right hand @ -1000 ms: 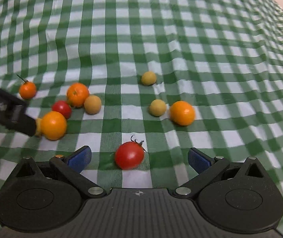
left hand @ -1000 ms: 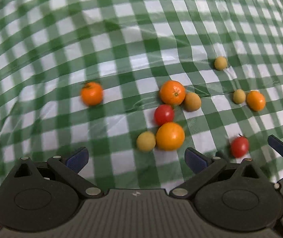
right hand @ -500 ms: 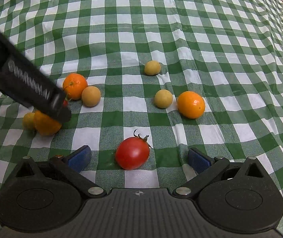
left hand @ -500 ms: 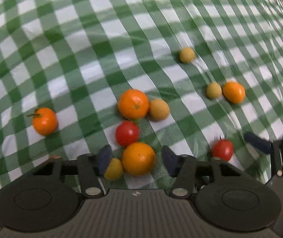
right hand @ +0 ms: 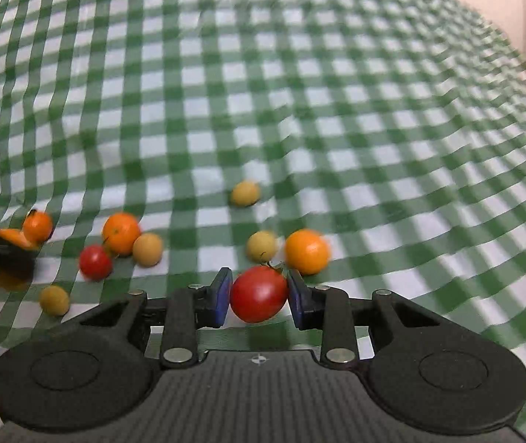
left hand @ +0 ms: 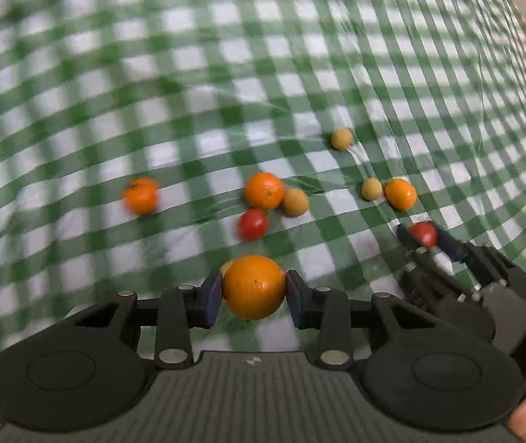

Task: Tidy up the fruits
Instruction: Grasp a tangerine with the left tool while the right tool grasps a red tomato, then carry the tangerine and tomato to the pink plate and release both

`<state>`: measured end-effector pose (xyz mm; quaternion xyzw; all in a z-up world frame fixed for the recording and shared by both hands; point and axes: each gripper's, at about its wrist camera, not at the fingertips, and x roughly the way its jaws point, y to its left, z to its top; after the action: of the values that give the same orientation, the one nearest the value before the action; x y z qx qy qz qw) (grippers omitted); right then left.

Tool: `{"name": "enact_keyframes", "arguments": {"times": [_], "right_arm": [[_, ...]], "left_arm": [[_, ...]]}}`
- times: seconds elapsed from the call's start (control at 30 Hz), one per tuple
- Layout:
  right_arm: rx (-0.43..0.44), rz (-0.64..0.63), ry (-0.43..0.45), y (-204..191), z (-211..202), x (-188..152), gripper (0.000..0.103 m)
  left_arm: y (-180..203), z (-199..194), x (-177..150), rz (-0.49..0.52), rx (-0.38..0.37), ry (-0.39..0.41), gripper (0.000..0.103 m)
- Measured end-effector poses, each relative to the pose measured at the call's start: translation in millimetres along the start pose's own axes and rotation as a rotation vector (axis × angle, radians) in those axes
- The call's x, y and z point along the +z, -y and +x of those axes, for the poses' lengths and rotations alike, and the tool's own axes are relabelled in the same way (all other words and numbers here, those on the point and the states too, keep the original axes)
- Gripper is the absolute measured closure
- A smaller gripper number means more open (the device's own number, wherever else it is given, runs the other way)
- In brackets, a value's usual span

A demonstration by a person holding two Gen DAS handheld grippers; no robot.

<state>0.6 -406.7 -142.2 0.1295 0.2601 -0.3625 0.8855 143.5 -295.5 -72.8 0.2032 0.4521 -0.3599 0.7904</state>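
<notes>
While no brand or legible writing shows anywhere, fruit is clear enough: left gripper jaws closing, blue pads pressed on a round, glossy orange; right gripper jaws closing, pads on a shiny red tomato with green stem. Rest sits loose on the green-checked cloth: second tomato, orange touching a tan fruit, another orange just beside a yellowish one, small yellow ones apart.
</notes>
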Motion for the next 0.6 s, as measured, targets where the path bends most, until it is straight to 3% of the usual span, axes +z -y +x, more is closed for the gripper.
{"name": "enact_keyframes", "arguments": {"times": [0.2,0.37,0.6], "right_arm": [[0.1,0.013,0.022,8.7,-89.9,12.0,0.07],[0.28,-0.031,-0.042,-11.4,-177.2,-0.7,0.07],[0.5,-0.027,-0.138,-58.2,-262.4,-14.5,0.069]], "left_arm": [[-26.6,-93.1,-58.7,-0.119,0.099,0.016,0.062],[-43.9,-151.3,-117.6,-0.222,0.204,-0.005,0.062],[-66.3,-221.5,-191.0,-0.354,0.266,0.041,0.062]]}}
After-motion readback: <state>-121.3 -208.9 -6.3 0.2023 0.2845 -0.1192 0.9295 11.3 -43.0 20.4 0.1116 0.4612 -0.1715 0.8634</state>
